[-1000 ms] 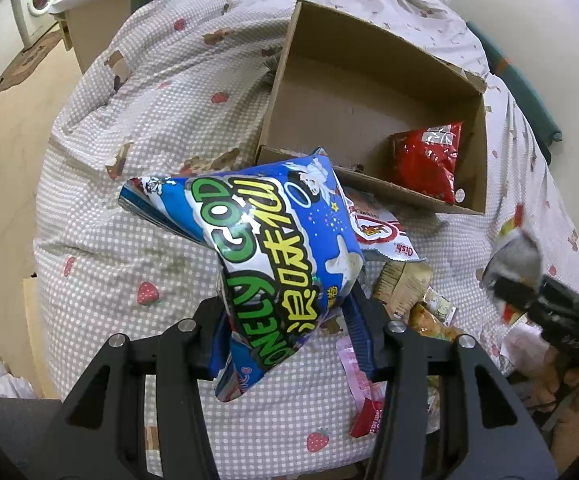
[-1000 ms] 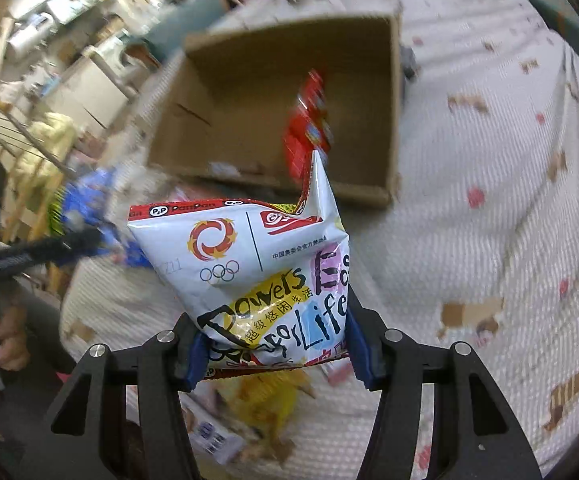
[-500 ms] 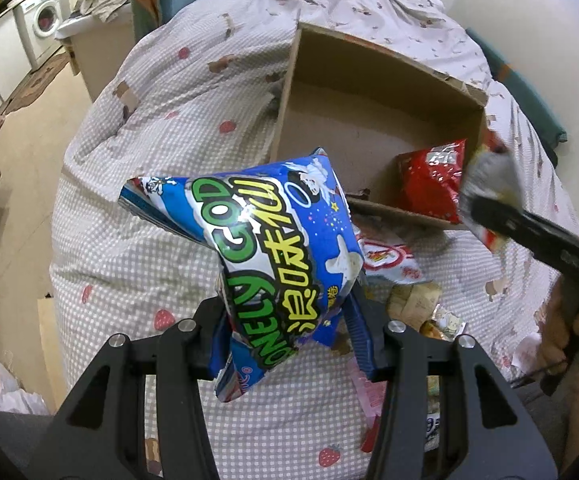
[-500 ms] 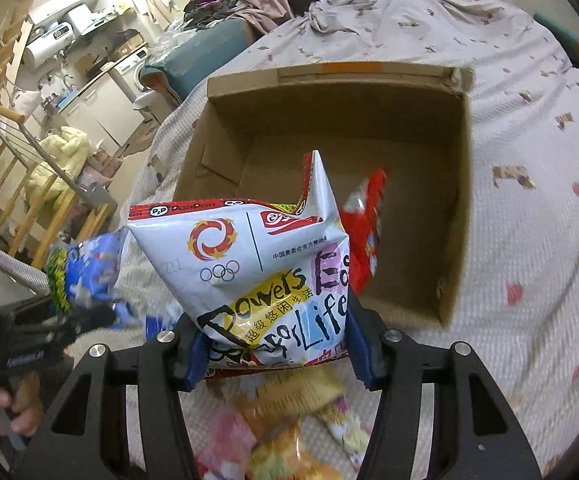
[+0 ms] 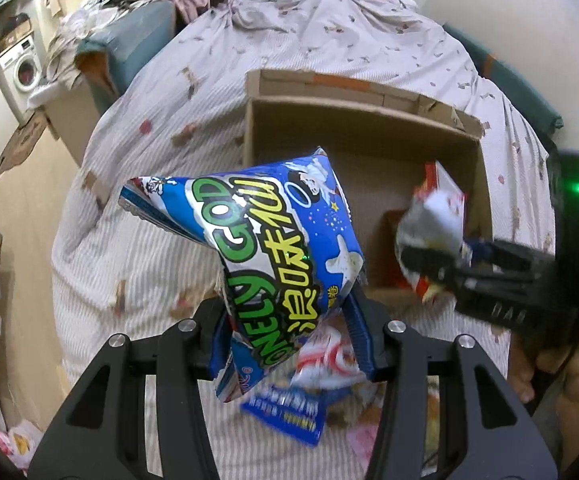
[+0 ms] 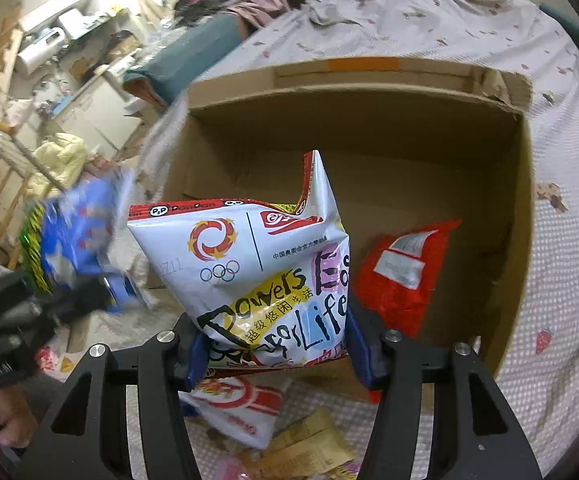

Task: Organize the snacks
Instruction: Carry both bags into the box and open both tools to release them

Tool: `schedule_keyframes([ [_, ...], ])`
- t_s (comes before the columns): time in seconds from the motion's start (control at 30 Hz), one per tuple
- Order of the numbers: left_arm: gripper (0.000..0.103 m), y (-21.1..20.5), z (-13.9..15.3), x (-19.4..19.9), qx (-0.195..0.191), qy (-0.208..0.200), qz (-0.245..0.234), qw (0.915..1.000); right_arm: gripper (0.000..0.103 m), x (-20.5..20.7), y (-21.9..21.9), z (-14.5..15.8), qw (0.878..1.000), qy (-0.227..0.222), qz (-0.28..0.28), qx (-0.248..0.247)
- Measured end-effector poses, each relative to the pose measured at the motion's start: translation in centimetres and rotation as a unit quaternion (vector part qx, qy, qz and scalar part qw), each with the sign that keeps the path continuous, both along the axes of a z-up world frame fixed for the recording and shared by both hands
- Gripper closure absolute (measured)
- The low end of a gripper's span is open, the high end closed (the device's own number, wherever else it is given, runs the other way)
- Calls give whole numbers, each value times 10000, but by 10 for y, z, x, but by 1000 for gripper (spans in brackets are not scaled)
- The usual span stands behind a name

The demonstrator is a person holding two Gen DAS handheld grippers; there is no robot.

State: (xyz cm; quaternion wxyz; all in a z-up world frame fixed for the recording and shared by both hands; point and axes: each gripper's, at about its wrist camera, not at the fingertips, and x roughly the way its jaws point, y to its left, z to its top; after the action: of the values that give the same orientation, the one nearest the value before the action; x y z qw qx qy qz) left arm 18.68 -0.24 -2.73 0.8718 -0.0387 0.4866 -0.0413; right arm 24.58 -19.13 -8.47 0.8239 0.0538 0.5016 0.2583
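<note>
Left fingers [image 5: 289, 334] clamp blue bag [image 5: 273, 248]; right fingers [image 6: 275, 354] clamp white bag [image 6: 257, 276] over box [image 6: 517, 240] near rim.

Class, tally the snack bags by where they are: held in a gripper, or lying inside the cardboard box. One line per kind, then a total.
Held in a gripper: 2, the blue bag and the white bag
Inside the cardboard box: 1, the red bag
Total: 3

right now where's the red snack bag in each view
Left wrist view: the red snack bag sits at right, inside the box, mostly hidden behind the right hand-held gripper and its white bag.
Right wrist view: lower right of centre, on the box floor.
Shared landmark: the cardboard box.
</note>
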Motion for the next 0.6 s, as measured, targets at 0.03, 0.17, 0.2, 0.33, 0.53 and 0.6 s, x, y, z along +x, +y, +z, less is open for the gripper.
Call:
schedule_keyframes([
  [0.03, 58, -3, -1, 7, 19, -46, -16, 10000, 45, 3, -5, -4, 9998, 50, -154, -116],
  [0.17, 58, -14, -6, 25, 178, -304, -78, 9993, 45, 11, -23, -13, 9938, 18, -781, -797],
  [0.2, 58, -17, -7, 28, 212, -362, -103, 9991, 45, 11, -27, -13, 9939, 53, -822, -739],
  [0.33, 58, -19, -20, 36, 107, -370, -131, 9992, 44, 10, -33, -11, 9924, 80, -963, -765],
  [0.53, 57, -19, -29, 36, 127, -283, -255, 9992, 42, 6, -31, -8, 9887, 157, -1110, -990],
  [0.6, 57, -19, -31, 37, 89, -251, -253, 9993, 42, 9, -31, -7, 9877, 141, -1145, -1055],
])
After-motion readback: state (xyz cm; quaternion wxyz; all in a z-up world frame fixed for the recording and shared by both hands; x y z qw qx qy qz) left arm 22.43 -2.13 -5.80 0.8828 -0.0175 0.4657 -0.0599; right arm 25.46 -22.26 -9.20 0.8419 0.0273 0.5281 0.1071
